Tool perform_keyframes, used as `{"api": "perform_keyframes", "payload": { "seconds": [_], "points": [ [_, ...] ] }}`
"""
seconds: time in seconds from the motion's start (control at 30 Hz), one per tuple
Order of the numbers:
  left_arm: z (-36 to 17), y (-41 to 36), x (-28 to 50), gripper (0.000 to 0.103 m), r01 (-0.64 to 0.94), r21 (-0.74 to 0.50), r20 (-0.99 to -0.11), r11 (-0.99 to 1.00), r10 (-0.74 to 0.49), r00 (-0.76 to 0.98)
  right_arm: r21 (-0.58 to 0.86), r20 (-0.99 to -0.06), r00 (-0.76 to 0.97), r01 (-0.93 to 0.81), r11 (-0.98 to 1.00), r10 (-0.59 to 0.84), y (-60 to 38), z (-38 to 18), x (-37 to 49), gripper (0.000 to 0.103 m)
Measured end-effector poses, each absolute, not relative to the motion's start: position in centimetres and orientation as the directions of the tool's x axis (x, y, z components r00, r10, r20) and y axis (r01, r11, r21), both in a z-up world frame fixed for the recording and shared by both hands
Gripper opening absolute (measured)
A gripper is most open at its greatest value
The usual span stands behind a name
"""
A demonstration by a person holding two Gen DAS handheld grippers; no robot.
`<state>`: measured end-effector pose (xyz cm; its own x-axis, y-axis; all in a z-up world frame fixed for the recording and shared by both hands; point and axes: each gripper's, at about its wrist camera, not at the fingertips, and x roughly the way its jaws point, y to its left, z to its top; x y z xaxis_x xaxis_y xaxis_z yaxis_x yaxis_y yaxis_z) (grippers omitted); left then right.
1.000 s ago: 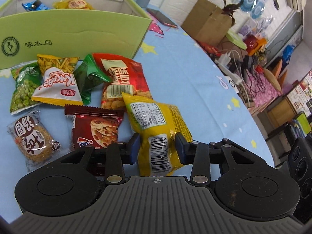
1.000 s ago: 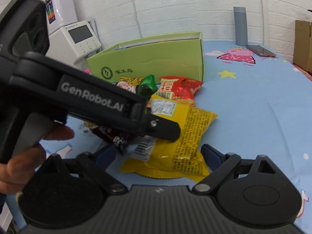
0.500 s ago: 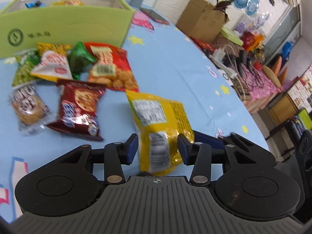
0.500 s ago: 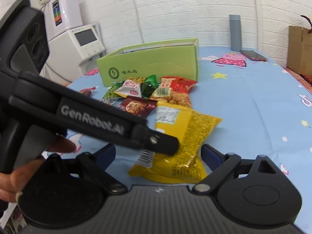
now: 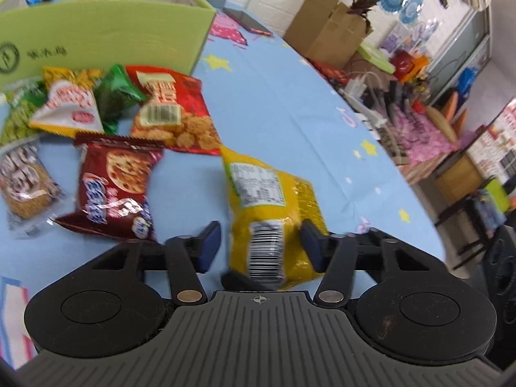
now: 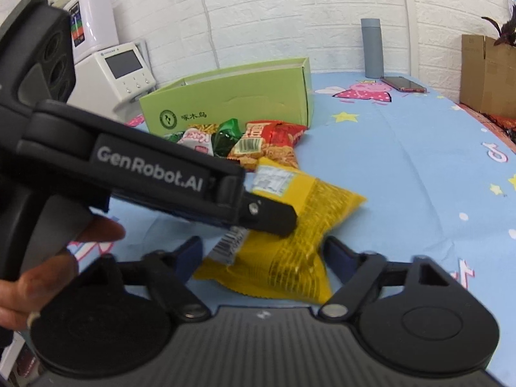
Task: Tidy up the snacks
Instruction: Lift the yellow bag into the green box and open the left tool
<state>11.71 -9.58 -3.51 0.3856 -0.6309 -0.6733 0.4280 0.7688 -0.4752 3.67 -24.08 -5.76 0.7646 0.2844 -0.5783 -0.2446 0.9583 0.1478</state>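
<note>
Left gripper (image 6: 277,222) hides yellow snack bag's (image 6: 309,225) label.

Yellow snack packet (image 5: 274,213), barcode side up, on blue tablecloth, apart from other packets (image 5: 106,135).

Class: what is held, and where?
Nothing yet: left gripper and right gripper, jaws just closing, flank the yellow snack packet at its barcode end, unclamped.

A blue cartoon-print tablecloth (image 6: 403,174) covers the table. On it sit an open green box (image 6: 232,103), a cluster of snack packets (image 5: 106,129), a yellow snack bag (image 5: 271,200), a grey flask (image 6: 371,48) and a phone (image 6: 403,84).
</note>
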Motion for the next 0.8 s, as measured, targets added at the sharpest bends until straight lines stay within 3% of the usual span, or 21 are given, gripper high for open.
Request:
{"api": "perform_keyframes", "payload": {
  "seconds": [0.1,0.47,0.8],
  "points": [
    [-2.8,-9.1,11.6,0.016,0.429,-0.484,-0.662,0.762,-0.64,0.389,0.144,-0.577,0.767,-0.242,0.959,0.28,-23.7,-5.2,3.7,0.065],
    [2.8,-6.7,14.2,0.016,0.42,-0.48,-0.588,0.77,-0.638,0.497,0.091,-0.507,0.81,-0.292,0.952,0.297,-21.8,-0.9,6.3,0.066],
    [8.6,-4.6,25.5,0.016,0.395,-0.417,-0.531,0.819,-0.572,0.625,0.028,-0.425,0.829,-0.389,0.921,0.363,-19.8,4.7,19.2,0.066]
  ]
}}
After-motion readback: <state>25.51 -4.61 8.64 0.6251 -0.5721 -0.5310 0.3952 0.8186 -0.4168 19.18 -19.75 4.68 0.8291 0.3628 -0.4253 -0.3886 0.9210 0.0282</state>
